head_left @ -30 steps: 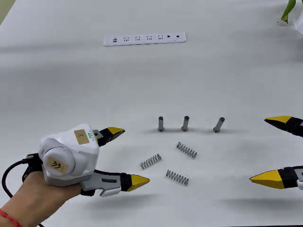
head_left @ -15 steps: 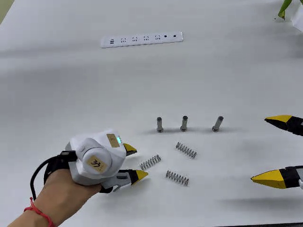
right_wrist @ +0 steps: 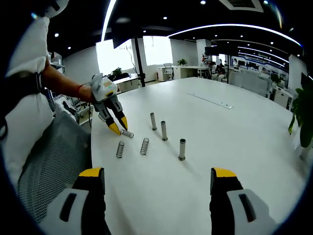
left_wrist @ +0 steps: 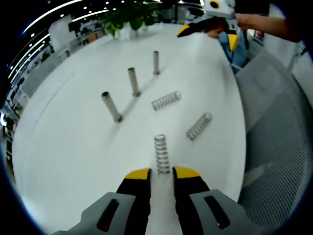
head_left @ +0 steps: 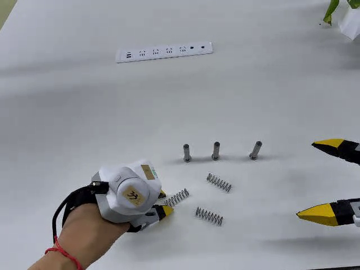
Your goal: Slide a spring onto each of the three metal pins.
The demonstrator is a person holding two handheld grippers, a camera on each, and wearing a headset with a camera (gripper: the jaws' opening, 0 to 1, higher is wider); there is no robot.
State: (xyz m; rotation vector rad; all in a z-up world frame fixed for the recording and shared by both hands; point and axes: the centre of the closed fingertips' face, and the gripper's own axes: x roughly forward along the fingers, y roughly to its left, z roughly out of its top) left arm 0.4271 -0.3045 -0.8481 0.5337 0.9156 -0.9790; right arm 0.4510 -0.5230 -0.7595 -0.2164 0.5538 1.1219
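Observation:
Three short metal pins stand upright in a row on the white table: left pin (head_left: 187, 152), middle pin (head_left: 216, 150), right pin (head_left: 256, 150). Three springs lie in front of them: one (head_left: 177, 197), one (head_left: 219, 182), one (head_left: 209, 216). My left gripper (head_left: 164, 203) is down at the nearest spring (left_wrist: 161, 154). Its jaws are open but narrow, and they flank the spring's near end with a small gap on each side. My right gripper (right_wrist: 157, 172) hovers wide open and empty, well to the right of the pins (right_wrist: 164, 130).
A white power strip (head_left: 164, 52) lies far back on the table. A potted plant (head_left: 332, 8) sits at the far right corner. A mesh chair (left_wrist: 279, 161) stands beside the table's near edge.
My left gripper has moved right to the nearest spring and lowered. Its jaws went from wide apart to narrow around the spring's end. The right gripper has stayed in place.

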